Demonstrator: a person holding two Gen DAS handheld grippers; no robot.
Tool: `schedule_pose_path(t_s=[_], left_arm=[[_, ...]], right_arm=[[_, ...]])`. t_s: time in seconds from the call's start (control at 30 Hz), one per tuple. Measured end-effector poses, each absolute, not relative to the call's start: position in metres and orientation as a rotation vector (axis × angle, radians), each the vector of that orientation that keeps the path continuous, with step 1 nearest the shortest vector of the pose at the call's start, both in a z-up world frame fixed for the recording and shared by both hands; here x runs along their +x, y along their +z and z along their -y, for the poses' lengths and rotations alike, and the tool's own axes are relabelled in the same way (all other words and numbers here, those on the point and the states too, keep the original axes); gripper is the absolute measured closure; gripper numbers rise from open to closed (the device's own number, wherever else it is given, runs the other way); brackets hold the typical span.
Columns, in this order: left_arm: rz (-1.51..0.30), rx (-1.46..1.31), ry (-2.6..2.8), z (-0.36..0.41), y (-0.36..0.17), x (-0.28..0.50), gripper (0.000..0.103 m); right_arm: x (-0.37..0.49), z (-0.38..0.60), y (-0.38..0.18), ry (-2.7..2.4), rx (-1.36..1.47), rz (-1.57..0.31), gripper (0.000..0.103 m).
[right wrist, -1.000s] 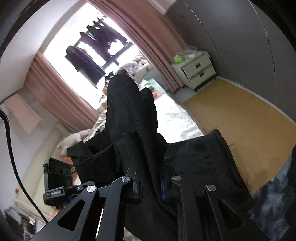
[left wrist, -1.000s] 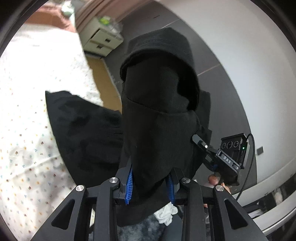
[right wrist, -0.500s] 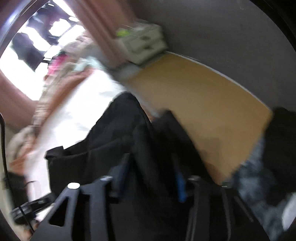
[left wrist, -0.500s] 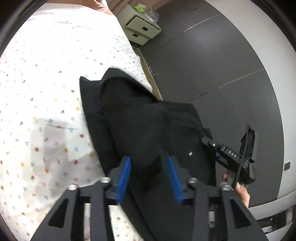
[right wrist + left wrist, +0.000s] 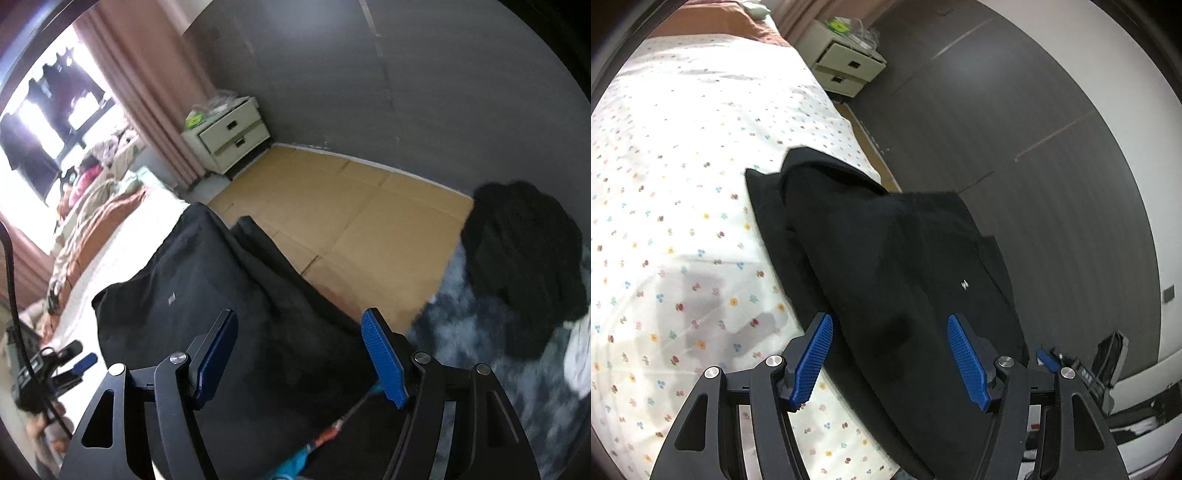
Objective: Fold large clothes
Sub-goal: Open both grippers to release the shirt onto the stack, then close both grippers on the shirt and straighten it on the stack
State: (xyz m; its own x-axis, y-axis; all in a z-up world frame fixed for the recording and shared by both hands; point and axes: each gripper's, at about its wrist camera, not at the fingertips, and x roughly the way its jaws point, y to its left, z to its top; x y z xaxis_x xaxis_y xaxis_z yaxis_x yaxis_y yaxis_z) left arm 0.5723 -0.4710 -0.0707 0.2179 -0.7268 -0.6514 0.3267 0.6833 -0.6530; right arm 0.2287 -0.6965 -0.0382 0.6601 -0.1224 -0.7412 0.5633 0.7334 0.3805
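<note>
Both grippers just let go. A second ago the left gripper and right gripper were each clamped on a lifted bunch of the black garment; half a second ago the jaws were parting as the cloth came down onto the bed. Now both sets of jaws stand wide apart with nothing between the blue pads, and the garment lies on its own. Position: along the bed's right edge, toward the near right corner, one side overhanging the edge toward the floor. The top layer is doubled over a lower layer, whose margin shows on the left side in the left wrist view. A small white logo faces up on the top layer. My read: one fold was just laid down and released, so this step is done; the task isn't, since the piece is still large and the layers don't line up cleanly. Next likely needs a regrasp at the far or near edge for another fold, and probably pulling the overhang back onto the bed first, or it may slide off. Elsewhere: a dark clothes pile on the rug, a nightstand by the wall.
</note>
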Motion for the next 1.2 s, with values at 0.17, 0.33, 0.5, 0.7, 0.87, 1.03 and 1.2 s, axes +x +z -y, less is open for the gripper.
schedule_pose_path(t_s=[0.17,0.33,0.5,0.7,0.87,1.03,1.2], left_arm=[[-1.158,-0.391,-0.725,0.474,-0.086,0.576,0.037],[-1.186,-0.434,-0.751,0.476,-0.107,0.590,0.051],[-1.165,-0.455,-0.780,0.481,-0.113,0.603,0.062],[-1.148,-0.476,-0.752,0.484,-0.119,0.620,0.064],[-1.121,-0.449,-0.738,0.483,-0.115,0.628,0.064],[-1.114,-0.434,-0.702,0.474,-0.104,0.631,0.064],[-1.072,-0.386,-0.631,0.453,-0.081,0.618,0.064]], right_arm=[[0.191,0.682,-0.067,-0.405,0.739,-0.736,0.033],[0.194,0.669,-0.108,-0.347,0.863,-0.730,0.033],[0.216,0.657,-0.122,-0.284,0.884,-0.710,0.067],[0.223,0.656,-0.116,-0.305,0.912,-0.679,0.079],[0.221,0.648,-0.117,-0.308,0.910,-0.686,0.079],[0.220,0.642,-0.118,-0.305,0.894,-0.689,0.080],[0.210,0.656,-0.111,-0.389,0.886,-0.675,0.061]])
